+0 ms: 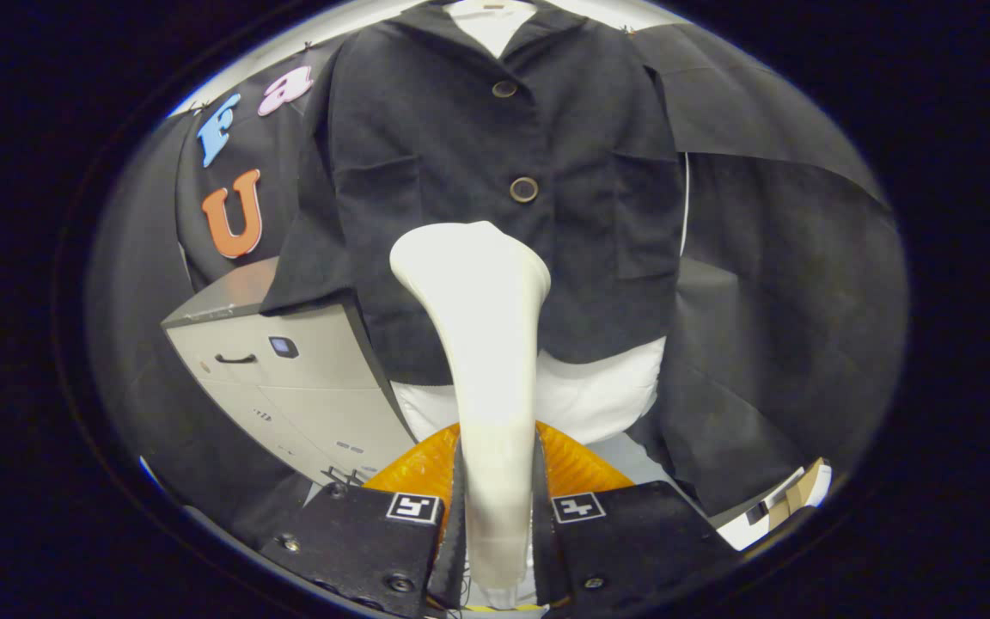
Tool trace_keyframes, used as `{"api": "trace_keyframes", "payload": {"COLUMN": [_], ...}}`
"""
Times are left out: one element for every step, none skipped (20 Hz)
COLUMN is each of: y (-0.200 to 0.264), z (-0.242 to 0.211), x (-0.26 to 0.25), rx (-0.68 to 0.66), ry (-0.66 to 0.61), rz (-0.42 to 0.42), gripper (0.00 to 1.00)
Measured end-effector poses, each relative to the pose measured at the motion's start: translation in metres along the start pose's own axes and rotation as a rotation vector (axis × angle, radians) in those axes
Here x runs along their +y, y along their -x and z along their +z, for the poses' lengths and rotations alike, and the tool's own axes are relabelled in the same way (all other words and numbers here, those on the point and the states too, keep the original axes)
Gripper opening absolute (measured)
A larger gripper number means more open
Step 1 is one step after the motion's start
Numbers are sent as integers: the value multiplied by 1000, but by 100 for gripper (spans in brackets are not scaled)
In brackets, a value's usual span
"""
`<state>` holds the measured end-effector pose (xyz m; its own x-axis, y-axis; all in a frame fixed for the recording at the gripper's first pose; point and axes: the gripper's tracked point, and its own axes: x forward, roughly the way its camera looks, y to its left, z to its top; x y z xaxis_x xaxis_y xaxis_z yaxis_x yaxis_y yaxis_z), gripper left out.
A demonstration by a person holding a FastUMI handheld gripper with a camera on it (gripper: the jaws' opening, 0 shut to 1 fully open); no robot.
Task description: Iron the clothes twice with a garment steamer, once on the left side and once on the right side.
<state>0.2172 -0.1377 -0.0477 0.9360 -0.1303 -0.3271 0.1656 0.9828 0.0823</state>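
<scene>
Cream-white plastic was what I had in the grip: the garment steamer (pixel 482 344), its handle pinched between both fingers of my gripper (pixel 495 516), jaws nearly closed w/ only the handle's width between them. Gripper view: the steamer rose straight ahead from the fingers and flared into a broad head, which sat in front of the lower middle of the dark jacket (pixel 495 172), just below the lower button (pixel 523 189). Couldn't tell if the head touched the cloth or hung just off it. The jacket hung on a form w/ a white garment (pixel 598 395) showing under its hem and at the collar. Something orange and ribbed (pixel 577 464) lay just beyond the fingers, under the steamer; a grey cabinet (pixel 289 378) stood beside the jacket's sleeve, black cloth wall behind. My read: steamer was already in hand and brought up to the jacket, roughly on the centre line, so this looked like the approach to a pass, not yet on either side panel. Next move, I judged, needed the head shifted onto one front panel, e.g. near a pocket, kept flat to the cloth and drawn along it, then same on the other side.
</scene>
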Motion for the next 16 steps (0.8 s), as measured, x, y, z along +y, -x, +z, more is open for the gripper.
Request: {"api": "trace_keyframes", "payload": {"y": [10, 19, 29, 39, 49, 57, 67, 75, 83, 90, 95, 100, 104, 107, 109, 111], "z": [4, 9, 15, 21, 29, 37, 46, 57, 68, 79, 91, 104, 118, 133, 148, 163], "x": [-7, -15, -22, -31, -40, -48, -57, -67, -77, -83, -91, -98, -106, -112, -117, -121], "rx": [-13, -28, -43, -58, -76, -93, -109, -129, -147, -160, -174, -192, -212, -233, -248, -260], "ry": [-11, -25, -38, -49, -59, -67, -78, -87, -100, -114, -129, -141, -148, -147, -149, -153], "rz": [-2, -7, -10, -15, -20, -25, -30, -36, -41, -38, -35, -35, -34, -33, -30, -21], "gripper": [34, 34, 34, 34, 34, 34, 34, 34, 34, 34, 34, 34, 34, 34, 34, 34]}}
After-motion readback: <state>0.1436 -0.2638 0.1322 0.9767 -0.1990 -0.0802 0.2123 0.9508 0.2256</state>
